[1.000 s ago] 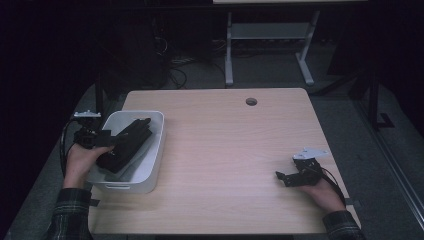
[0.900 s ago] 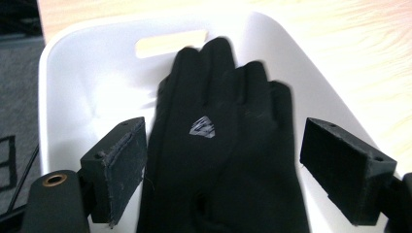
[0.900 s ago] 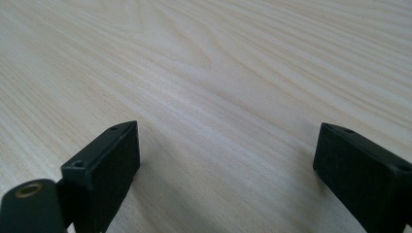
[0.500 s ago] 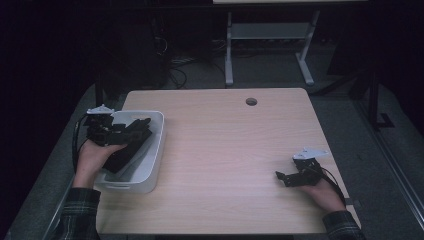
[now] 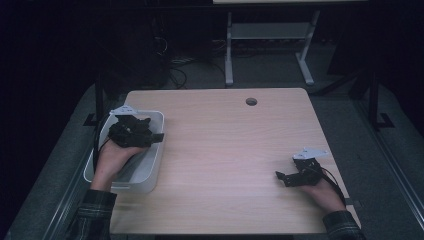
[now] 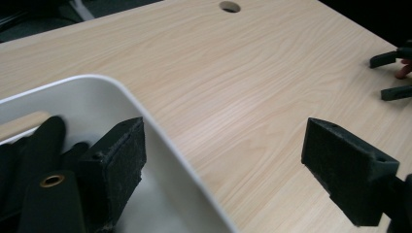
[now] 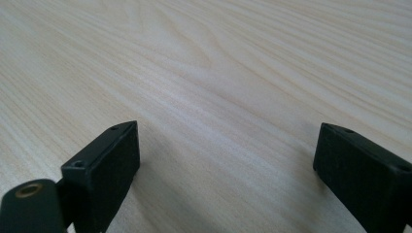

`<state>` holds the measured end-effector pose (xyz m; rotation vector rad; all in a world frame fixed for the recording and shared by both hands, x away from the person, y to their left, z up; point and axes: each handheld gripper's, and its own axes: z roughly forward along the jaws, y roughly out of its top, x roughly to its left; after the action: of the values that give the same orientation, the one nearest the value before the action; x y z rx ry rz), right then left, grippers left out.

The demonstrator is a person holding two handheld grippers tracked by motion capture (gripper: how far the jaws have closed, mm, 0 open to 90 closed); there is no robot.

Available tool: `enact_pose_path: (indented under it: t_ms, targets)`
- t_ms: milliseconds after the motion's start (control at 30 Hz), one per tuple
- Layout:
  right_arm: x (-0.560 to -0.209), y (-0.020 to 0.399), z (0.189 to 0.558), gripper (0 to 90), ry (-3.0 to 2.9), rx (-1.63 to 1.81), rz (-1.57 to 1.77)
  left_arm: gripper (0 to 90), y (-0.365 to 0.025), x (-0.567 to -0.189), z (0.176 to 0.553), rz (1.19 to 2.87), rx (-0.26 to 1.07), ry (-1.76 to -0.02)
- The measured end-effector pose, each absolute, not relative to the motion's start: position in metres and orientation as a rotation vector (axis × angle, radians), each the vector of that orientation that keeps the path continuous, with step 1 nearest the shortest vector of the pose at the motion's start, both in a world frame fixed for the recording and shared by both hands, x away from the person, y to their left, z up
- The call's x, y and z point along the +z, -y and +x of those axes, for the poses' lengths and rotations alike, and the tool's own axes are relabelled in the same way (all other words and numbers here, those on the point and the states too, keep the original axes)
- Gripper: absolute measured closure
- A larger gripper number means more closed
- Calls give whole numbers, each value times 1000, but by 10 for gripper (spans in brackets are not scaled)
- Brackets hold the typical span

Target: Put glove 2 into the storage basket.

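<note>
A white bin (image 5: pixel 150 172) stands at the table's left edge. My left gripper (image 5: pixel 154 129) hovers over its far right part, held by a hand coming in from below. In the left gripper view it (image 6: pixel 232 170) is open and straddles the bin's rim (image 6: pixel 160 136), one jaw inside the bin and the other over the bare wood. Dark rounded shapes (image 6: pixel 41 141) and a pale wooden piece (image 6: pixel 19 124) lie in the bin; I cannot tell what they are. My right gripper (image 5: pixel 284 170) rests low at the table's near right, open (image 7: pixel 223 170), with nothing between its jaws.
The light wooden table (image 5: pixel 225 140) has a round cable hole (image 5: pixel 251 101) near its far edge. A metal stand (image 5: pixel 270 35) and cables lie on the dark floor beyond. The other gripper (image 6: pixel 393 73) shows far right in the left gripper view.
My left gripper has moved from the bin's near left toward its far right side, ending over the rim. The right gripper has stayed in place.
</note>
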<state>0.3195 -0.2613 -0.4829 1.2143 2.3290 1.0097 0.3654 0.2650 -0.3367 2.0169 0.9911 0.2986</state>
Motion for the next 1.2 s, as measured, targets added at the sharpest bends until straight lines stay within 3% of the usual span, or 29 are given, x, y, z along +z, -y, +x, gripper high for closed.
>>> enact_pose_path:
  t_ms: [1200]
  targets:
    - [-483, 261, 320, 92, -2330, 1009, 1212, 149, -161, -378, 340, 2127, 175, -750]
